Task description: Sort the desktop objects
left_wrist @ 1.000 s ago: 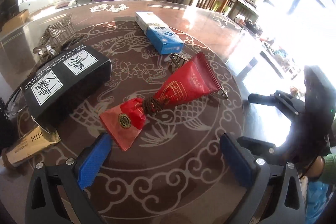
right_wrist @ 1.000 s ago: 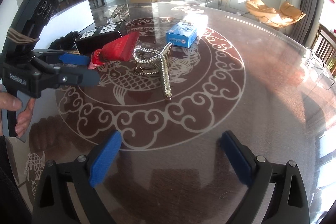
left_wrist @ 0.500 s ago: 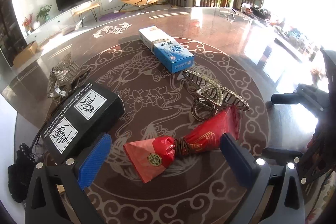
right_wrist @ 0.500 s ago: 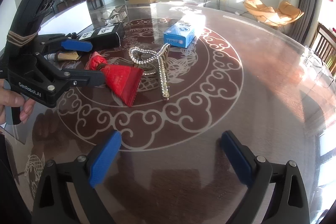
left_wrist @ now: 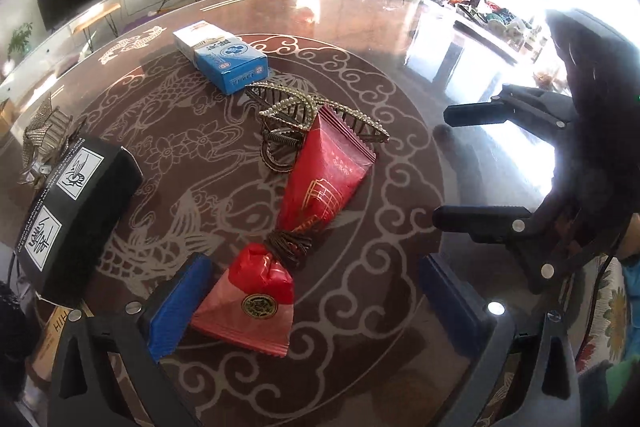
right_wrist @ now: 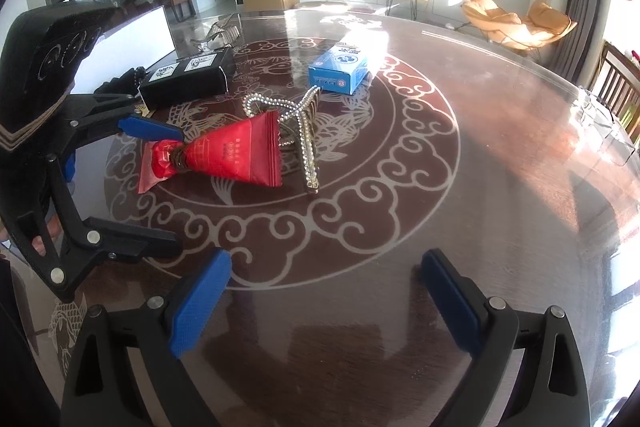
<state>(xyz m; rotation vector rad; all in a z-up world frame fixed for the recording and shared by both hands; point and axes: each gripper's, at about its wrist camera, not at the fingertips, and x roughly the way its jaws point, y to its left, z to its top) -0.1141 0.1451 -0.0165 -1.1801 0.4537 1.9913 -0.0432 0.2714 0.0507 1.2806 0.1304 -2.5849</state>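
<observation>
A red wrapped packet tied at its waist with a dark band lies on the round patterned table; it also shows in the right wrist view. My left gripper is open, its pads either side of the packet's lower end. The packet's far end rests on a pearl-studded hair claw, which also shows in the right wrist view. A blue box lies beyond. A black box lies left. My right gripper is open and empty over bare table.
A woven metal ornament sits at the table's far left. A gold tube pokes out under the black box. A black beaded item lies beside the black box. Chairs and a cluttered side table stand beyond the table edge.
My left gripper has swung round and closed in on the red packet, whose tied end now lies between its open pads. The right gripper has barely moved.
</observation>
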